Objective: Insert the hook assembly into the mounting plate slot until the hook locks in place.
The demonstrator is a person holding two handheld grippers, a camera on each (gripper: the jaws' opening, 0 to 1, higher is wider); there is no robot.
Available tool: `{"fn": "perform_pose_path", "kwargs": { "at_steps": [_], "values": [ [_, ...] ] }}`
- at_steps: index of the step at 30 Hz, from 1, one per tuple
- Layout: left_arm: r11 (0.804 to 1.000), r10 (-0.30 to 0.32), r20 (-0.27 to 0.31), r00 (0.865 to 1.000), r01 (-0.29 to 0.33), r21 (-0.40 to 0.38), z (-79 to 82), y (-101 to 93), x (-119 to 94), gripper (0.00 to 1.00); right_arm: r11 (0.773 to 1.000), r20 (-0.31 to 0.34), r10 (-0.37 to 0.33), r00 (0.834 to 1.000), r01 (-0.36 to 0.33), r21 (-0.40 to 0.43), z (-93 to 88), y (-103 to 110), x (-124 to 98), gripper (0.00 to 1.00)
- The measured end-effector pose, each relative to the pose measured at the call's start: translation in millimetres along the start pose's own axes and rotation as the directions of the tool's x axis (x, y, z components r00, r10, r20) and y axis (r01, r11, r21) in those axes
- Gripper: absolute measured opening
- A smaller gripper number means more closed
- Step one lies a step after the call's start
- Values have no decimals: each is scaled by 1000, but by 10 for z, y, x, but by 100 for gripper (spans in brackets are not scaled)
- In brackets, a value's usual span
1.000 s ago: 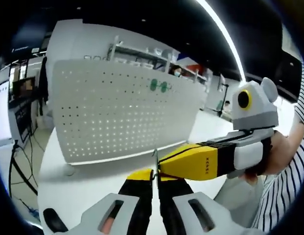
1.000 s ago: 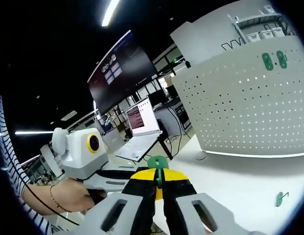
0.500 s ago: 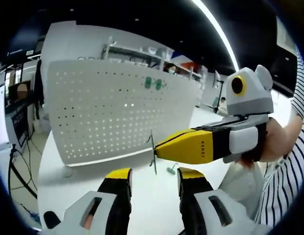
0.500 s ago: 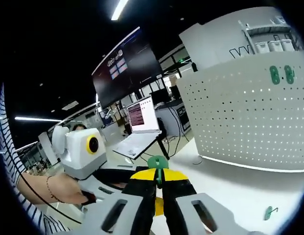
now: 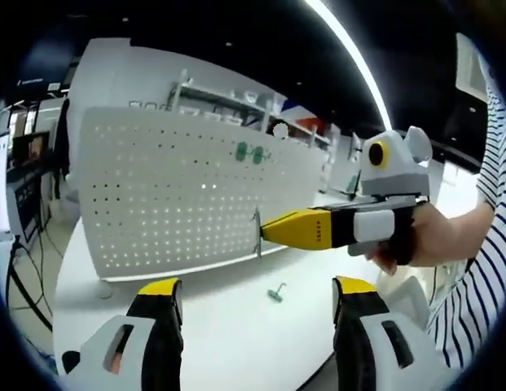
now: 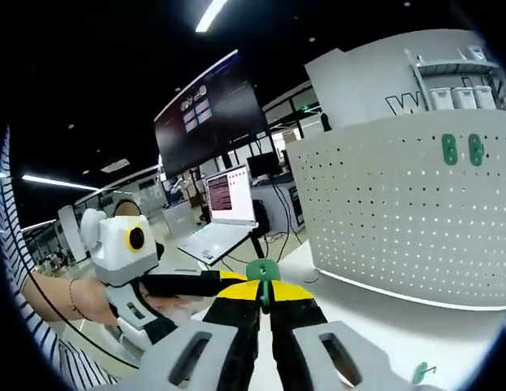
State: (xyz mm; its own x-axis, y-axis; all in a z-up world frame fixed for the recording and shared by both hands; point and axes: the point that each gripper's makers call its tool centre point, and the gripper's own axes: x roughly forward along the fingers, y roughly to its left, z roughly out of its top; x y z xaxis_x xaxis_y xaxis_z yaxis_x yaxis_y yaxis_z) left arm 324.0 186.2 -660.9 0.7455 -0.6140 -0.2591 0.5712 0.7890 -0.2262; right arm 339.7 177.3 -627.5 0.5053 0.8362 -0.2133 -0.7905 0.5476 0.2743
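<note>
My right gripper [image 6: 264,296] is shut on a small green hook assembly [image 6: 261,271], whose round green head sticks up above the yellow fingertips. In the left gripper view that same gripper [image 5: 266,230] reaches in from the right, with the hook assembly [image 5: 257,232] seen edge-on as a thin upright strip at its tips. My left gripper [image 5: 257,301] stands wide open and holds nothing, a little below and short of the hook. The white perforated mounting plate [image 5: 171,204] stands upright on the table behind, with two green pieces [image 5: 251,151] fixed near its top; the plate [image 6: 399,212] also appears in the right gripper view.
A loose green hook [image 5: 276,293] lies on the white table [image 5: 212,326] in front of the plate, and again as the hook [image 6: 421,373]. A person's hand [image 6: 65,297] holds the left gripper [image 6: 126,244]. An open laptop [image 6: 224,213] and a dark wall screen [image 6: 208,106] stand behind it.
My left gripper, shut on the hook assembly a second ago, has opened wide and drawn back. The right gripper keeps hold of the hook and has shifted slightly away from the left.
</note>
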Motion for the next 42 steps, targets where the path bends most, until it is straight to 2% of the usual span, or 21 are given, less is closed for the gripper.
{"fn": "perform_pose_path", "kwargs": {
  "at_steps": [5, 13, 24, 27, 30, 35, 42],
  "values": [
    [999, -6, 30, 1000, 8, -48, 57, -19, -22, 84, 1000, 13, -1, 1000, 1, -5, -8, 9, -10, 0],
    [998, -4, 51, 999, 8, -64, 82, -32, -20, 94, 999, 31, -9, 999, 10, -30, 0, 33, -5, 0],
    [997, -10, 42, 999, 13, -80, 51, -71, -4, 100, 999, 43, -33, 999, 34, -31, 12, -22, 26, 0],
    [997, 29, 56, 998, -25, -67, 75, -8, -8, 98, 998, 52, -51, 997, 53, -41, 34, -59, 28, 0],
    [997, 32, 60, 998, -28, -70, 93, -31, 10, 100, 997, 57, -54, 997, 57, -53, 56, -74, 31, 0],
    [996, 15, 41, 999, -12, -83, 70, -76, 59, 100, 994, 79, -84, 993, 89, -60, 124, -175, 37, 0],
    [996, 21, 32, 999, -18, -91, 42, -80, 61, 100, 982, 137, -169, 976, 178, -56, 255, -416, -27, 0]
  ]
}}
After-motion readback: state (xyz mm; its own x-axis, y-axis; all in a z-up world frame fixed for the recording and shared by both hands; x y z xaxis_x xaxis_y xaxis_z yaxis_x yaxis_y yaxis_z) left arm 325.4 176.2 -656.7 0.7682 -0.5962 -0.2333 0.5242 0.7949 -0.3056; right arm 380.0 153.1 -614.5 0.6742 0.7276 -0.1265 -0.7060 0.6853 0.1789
